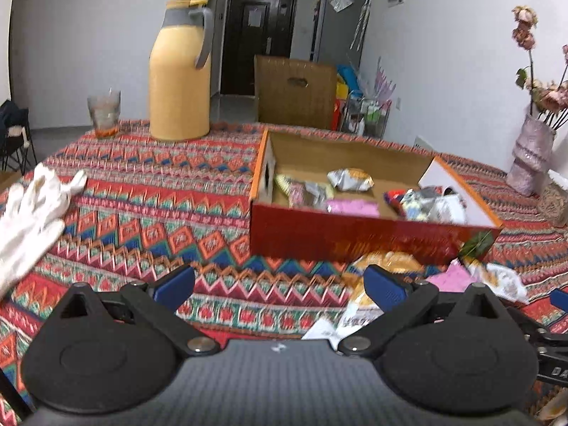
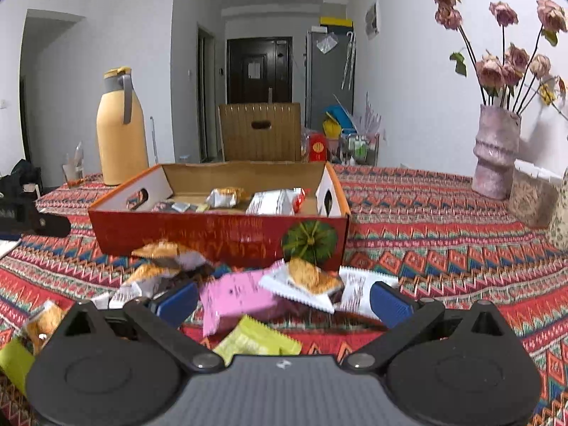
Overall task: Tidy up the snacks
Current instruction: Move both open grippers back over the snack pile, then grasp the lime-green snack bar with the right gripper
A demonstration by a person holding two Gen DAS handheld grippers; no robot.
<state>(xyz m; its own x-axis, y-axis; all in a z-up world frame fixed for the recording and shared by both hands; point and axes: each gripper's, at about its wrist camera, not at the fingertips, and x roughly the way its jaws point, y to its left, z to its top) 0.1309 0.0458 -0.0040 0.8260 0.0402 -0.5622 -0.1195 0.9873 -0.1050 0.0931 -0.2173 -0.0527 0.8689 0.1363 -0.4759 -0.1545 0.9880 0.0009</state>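
A shallow red cardboard box (image 1: 355,238) (image 2: 213,230) lies on the patterned tablecloth and holds several snack packets (image 1: 349,179) (image 2: 273,201). More loose packets lie on the cloth in front of it: a pink one (image 2: 238,298), a white biscuit one (image 2: 309,280), a green one (image 2: 259,340) and orange-and-white ones (image 1: 387,262) (image 2: 159,248). My left gripper (image 1: 280,287) is open and empty, low over the cloth left of the loose pile. My right gripper (image 2: 284,300) is open and empty, with the pink and white packets between its fingers' line of sight.
A yellow thermos jug (image 1: 179,78) (image 2: 120,131) and a glass (image 1: 104,113) stand at the back left. A white glove (image 1: 32,209) lies at the left. A pink vase of dried roses (image 2: 495,152) (image 1: 532,152) stands at the right. A chair back (image 2: 261,131) is behind the table.
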